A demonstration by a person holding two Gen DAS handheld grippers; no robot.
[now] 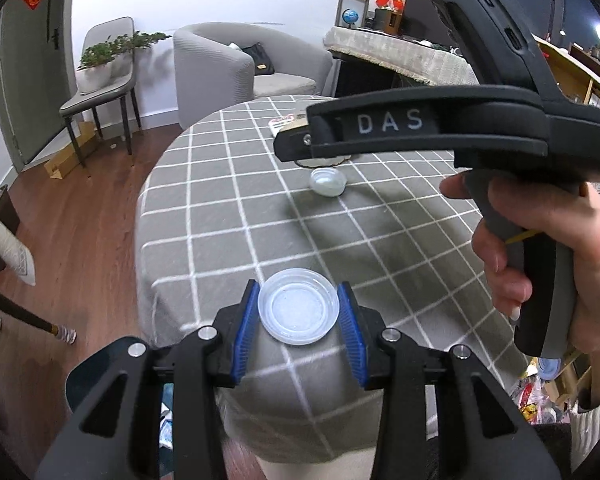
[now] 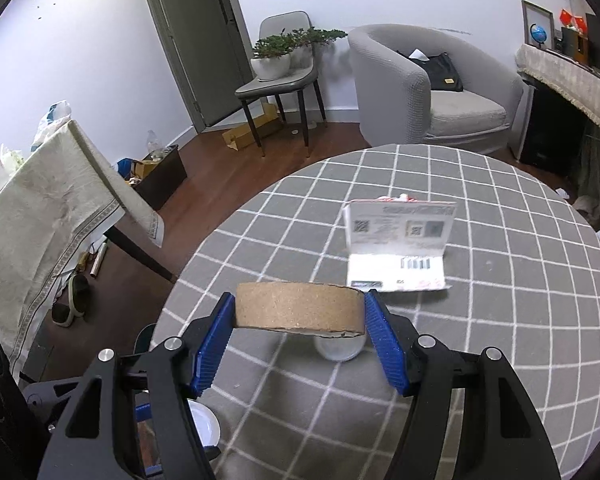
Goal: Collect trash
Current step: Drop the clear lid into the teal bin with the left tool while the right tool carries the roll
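Lid (image 1: 299, 307) sits clamped in the left tool (image 1: 299, 312); right tool (image 2: 300, 320) grips a cardboard ring (image 2: 298, 309) above the surface (image 2: 500, 320).

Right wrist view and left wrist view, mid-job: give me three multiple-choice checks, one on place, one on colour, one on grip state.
1. Where is the open carton?
A. On the checked tablecloth
B. On the armchair
C. On the floor

2. What colour are the gripper pads?
A. Red
B. Blue
C. Green

3. What does the left gripper hold?
A. Nothing
B. A cardboard ring
C. A clear plastic lid

Answers:
1 A, it lies on the cloth beyond the right gripper.
2 B, the ribbed pads are blue.
3 C, the pads press the lid's sides; the cardboard ring is in the right gripper.
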